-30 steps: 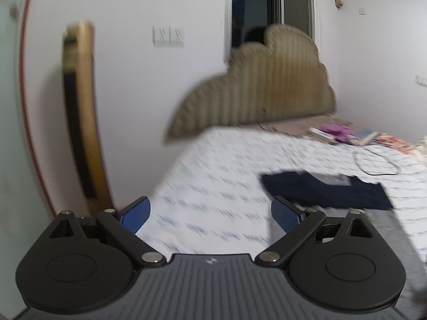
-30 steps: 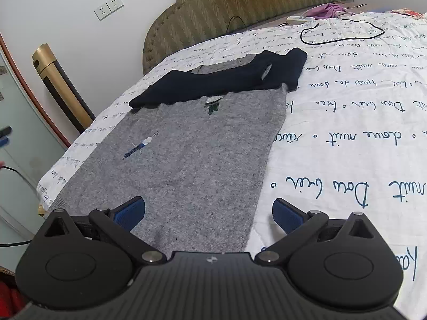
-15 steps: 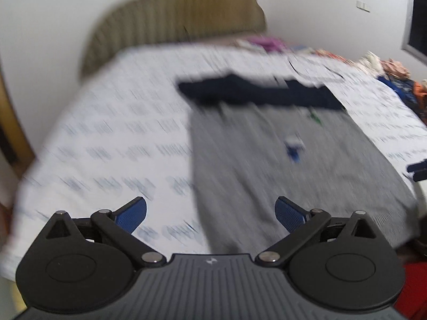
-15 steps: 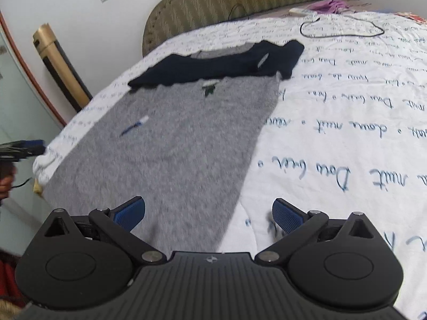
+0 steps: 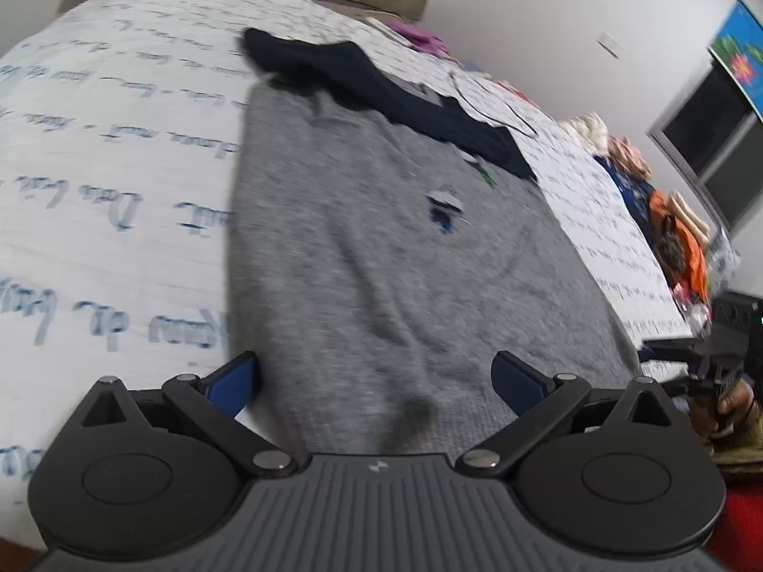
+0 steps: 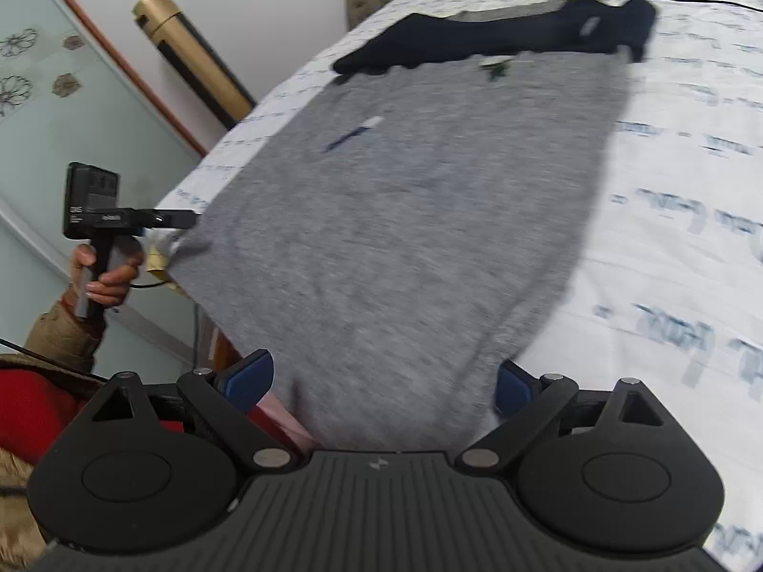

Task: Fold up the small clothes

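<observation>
Since a second ago your left gripper [image 5: 376, 376] has swung off the wall and headboard and dropped to the near hem of the grey sweater [image 5: 381, 257]; your right gripper [image 6: 381, 381] has come down to the same hem from the other side; both sets of fingers are spread wide, grasping nothing, with grey cloth lying between them.

Count one grey sweater, spread flat on the bed [image 5: 95, 190], its two dark navy sleeves [image 6: 500, 35] folded across the top as one band; two small marks show on its front, one blue [image 5: 446, 212], one green [image 6: 496, 69].

Left of the sweater in the left view, printed sheet gives you open room; on its right only a narrow strip of sheet remains before the bed edge, where a clothes pile [image 5: 677, 233] sits; the near hem hangs over the bed edge [image 6: 200, 286].
</observation>
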Available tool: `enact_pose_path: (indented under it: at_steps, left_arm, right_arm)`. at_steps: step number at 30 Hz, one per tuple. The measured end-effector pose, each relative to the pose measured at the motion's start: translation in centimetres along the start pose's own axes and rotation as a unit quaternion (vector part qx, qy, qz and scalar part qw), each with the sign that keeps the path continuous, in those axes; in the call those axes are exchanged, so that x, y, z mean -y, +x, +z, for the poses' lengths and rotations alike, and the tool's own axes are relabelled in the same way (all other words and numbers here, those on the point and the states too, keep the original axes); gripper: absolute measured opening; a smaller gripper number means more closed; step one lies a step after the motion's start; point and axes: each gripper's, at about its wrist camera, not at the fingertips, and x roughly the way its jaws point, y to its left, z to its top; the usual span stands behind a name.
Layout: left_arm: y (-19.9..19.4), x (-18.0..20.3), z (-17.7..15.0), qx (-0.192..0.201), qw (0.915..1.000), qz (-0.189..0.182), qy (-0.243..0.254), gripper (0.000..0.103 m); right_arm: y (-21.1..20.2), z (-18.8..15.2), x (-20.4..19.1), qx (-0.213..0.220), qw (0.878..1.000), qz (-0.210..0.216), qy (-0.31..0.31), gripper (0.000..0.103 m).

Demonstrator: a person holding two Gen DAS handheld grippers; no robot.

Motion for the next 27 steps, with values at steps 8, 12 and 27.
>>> enact_pose_path:
  at_steps: [8,12,27]
  left_arm:
    - [2.7,3.2,-0.1,-0.012,0.999,-0.019,0.038,0.103]
    - [3.7,4.5,-0.1,-0.016,0.9983,-0.023,0.051,0.102]
    - [5.0,6.3,0.1,-0.026,0.9975,0.012,0.064,0.017]
  right_arm:
    - [2.5,1.5,-1.7,0.009,1.0,0.025,-0.005,0.091]
    - [3.8,1.8,-3.2,0.012,0.999,0.022,-0.027,0.09]
    - [7.4,3.6,-5.5,0.016,0.999,0.014,-0.05,0.025]
